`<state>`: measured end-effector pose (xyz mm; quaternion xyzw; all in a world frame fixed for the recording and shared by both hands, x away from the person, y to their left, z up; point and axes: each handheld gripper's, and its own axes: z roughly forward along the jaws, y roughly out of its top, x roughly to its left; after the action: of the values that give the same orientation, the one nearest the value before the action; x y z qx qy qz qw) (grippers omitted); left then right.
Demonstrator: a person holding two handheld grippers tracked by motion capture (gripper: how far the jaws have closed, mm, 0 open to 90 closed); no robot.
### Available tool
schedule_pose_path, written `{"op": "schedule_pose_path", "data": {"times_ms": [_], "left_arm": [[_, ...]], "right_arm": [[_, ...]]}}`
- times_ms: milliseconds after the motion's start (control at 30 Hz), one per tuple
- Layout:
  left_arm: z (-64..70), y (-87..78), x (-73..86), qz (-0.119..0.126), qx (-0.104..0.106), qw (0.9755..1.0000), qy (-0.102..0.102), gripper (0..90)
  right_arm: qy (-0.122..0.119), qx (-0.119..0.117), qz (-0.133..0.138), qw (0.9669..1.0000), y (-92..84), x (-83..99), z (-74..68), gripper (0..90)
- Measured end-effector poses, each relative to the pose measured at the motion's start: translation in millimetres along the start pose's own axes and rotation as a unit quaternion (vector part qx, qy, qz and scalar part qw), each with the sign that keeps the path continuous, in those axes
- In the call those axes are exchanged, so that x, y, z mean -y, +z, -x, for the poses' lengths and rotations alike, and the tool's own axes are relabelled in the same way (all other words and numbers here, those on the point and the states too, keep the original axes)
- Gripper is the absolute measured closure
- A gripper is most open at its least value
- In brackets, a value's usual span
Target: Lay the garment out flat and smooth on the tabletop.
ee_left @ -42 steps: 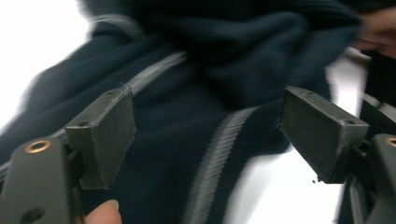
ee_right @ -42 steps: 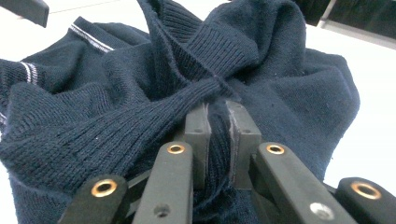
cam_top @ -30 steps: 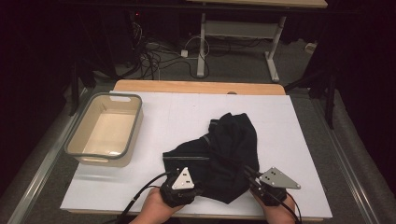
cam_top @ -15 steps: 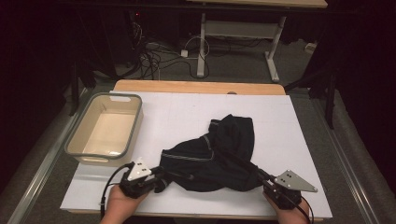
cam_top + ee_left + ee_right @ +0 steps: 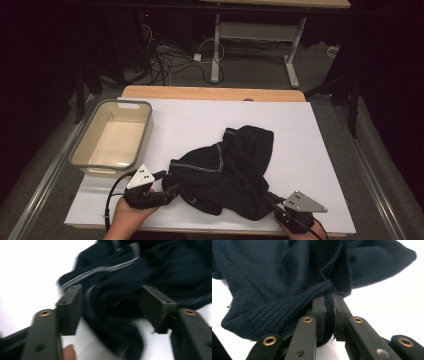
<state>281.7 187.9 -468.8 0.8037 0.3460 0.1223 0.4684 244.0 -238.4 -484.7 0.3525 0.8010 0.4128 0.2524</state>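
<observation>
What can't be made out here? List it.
- Garment: bunched in high view, so its type is unclear.
- Left gripper: its view is motion-blurred; cloth edges smear.
- Right gripper: cloth hides its jaw tips.
- Bin: the near wall hides part of its floor.

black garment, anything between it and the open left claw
Nothing visible does. The left claw has just been opening, and a fold of the crumpled black knit garment with pale stitching lies directly between its spread jaws, unpinched. The right claw is shut on its ribbed hem.
</observation>
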Motion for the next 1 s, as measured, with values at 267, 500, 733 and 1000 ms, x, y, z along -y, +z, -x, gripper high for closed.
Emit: {"op": "schedule_pose_path", "data": {"times_ms": [267,500,733,1000], "left_arm": [[15.0,0.3,-11.6,0.037,0.018,0.9990,-0.015,21.5],[41.1,23.4,-21.8,0.033,0.061,0.9976,-0.002,21.6],[59.3,83.4,-23.2,-0.071,0.062,0.9951,0.031,38.3],[60.5,66.8,-10.1,-0.034,0.096,0.9945,0.025,68.9]], "right_arm": [[-0.019,-0.046,0.000,0.9988,9.9,-7.4,-28.8,82.9],[-0.051,-0.084,0.006,0.9952,25.4,-20.5,-67.8,82.9],[-0.044,-0.096,0.019,0.9943,26.6,-26.2,-69.2,70.0],[0.016,-0.037,0.088,0.9953,0.5,-51.6,-29.7,48.7]]}}
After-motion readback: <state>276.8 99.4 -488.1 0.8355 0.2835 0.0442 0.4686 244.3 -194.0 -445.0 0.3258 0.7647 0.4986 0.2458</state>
